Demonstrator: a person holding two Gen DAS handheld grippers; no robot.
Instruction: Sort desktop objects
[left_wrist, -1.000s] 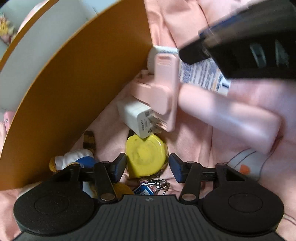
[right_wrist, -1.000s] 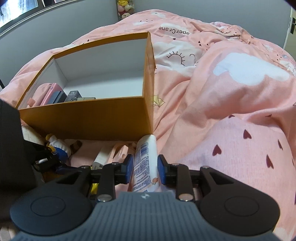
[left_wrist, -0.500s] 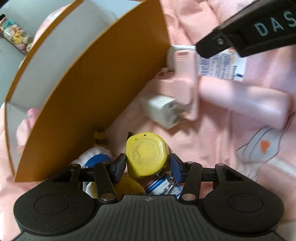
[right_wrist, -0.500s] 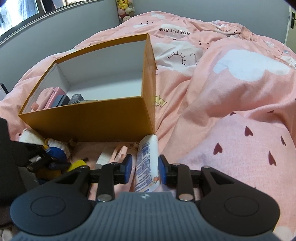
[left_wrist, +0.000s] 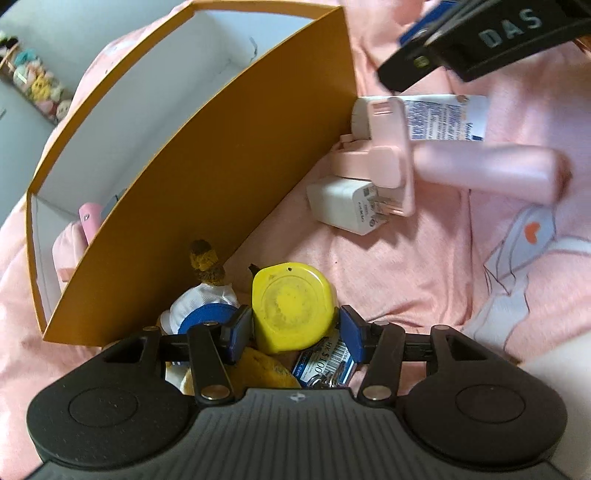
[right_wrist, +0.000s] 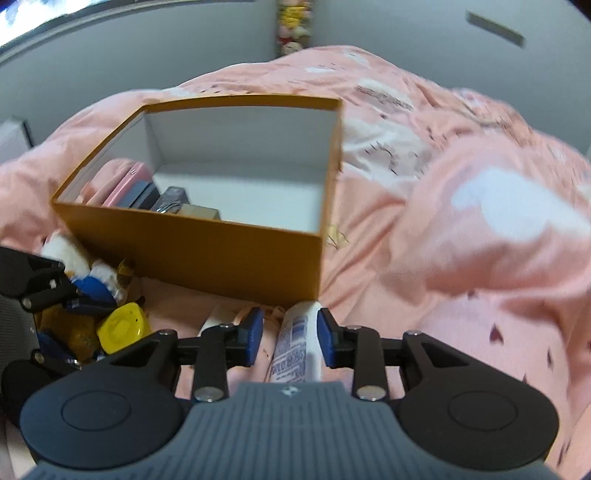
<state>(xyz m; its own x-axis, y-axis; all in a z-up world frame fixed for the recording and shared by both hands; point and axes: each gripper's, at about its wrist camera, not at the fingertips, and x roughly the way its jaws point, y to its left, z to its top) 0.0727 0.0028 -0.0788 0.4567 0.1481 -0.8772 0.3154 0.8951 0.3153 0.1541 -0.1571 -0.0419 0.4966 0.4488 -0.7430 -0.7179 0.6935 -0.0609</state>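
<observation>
**Two grippers working beside the orange box on the bed**

Pink bedding (right_wrist: 461, 155), printed with clouds and small hearts, covers the whole surface, rumpled into soft hills against a grey wall. On it sits the biggest thing, an open orange cardboard box (right_wrist: 229, 254) with white inner walls. At its left end a few items already lie inside: a pink flat case (right_wrist: 127, 181), something dark and a silvery piece beside it, too blurred for me to name.

Outside the box, against its near wall, the loose objects are heaped. A pink handheld gadget with a long handle (left_wrist: 484, 168) lies across a white plug-in charger (left_wrist: 347, 206), its prongs showing. Just behind them, touching the box corner, lies a white tube with blue print (right_wrist: 299, 343). To the left is a soft toy in white and blue (left_wrist: 201, 302), with a brown tuft leaning on the box wall.

The right gripper (right_wrist: 290, 341) straddles the tube; its jaws are opening, with the left pad clear of the tube and the right pad close against its side, so it looks released rather than gripped, though the blur makes this hard to judge.

The left gripper (left_wrist: 295, 326) is clenched on a yellow tape measure (left_wrist: 291, 308), a blue pad pressed to each side of it. Beneath it hang a key ring and a small printed tag (left_wrist: 327, 360) reading "HK $100", over something yellow and plush.
</observation>
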